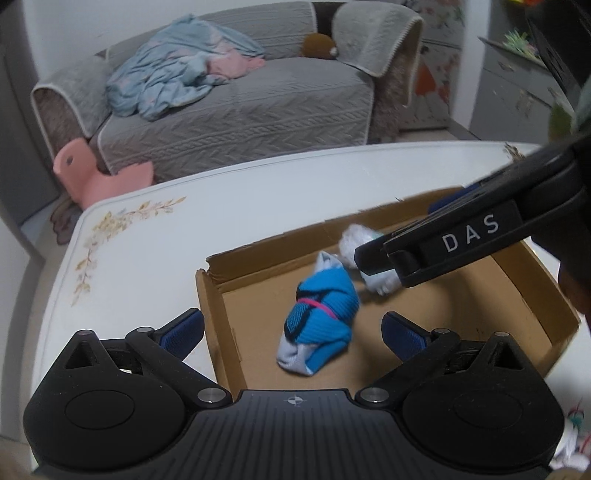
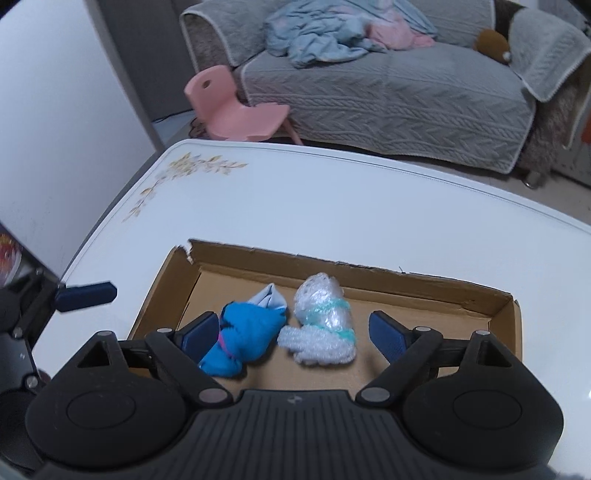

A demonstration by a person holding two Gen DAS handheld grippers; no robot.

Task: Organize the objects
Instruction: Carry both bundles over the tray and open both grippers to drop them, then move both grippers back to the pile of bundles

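Observation:
A shallow cardboard box (image 1: 258,260) (image 2: 424,286) lies on the white table (image 1: 140,266) (image 2: 332,199). Two rolled sock bundles rest side by side on its floor. One is bright blue with a pink band (image 1: 321,321) (image 2: 251,332), the other fluffy white with a teal band (image 1: 352,242) (image 2: 325,328). My left gripper (image 1: 293,326) hovers open over the blue bundle, its pads well apart from it. The right gripper (image 2: 291,328) also stands open above both bundles, with nothing pressed between its pads. In the left wrist view it (image 1: 410,229) partly hides the white bundle.
A floral print marks the table's left corner (image 1: 122,229). Beyond the table stands a grey sofa (image 2: 388,96) with a blue blanket (image 2: 325,33), and a pink child's chair (image 2: 236,110) sits on the floor. Some white fabric (image 1: 574,439) lies at the table's near right.

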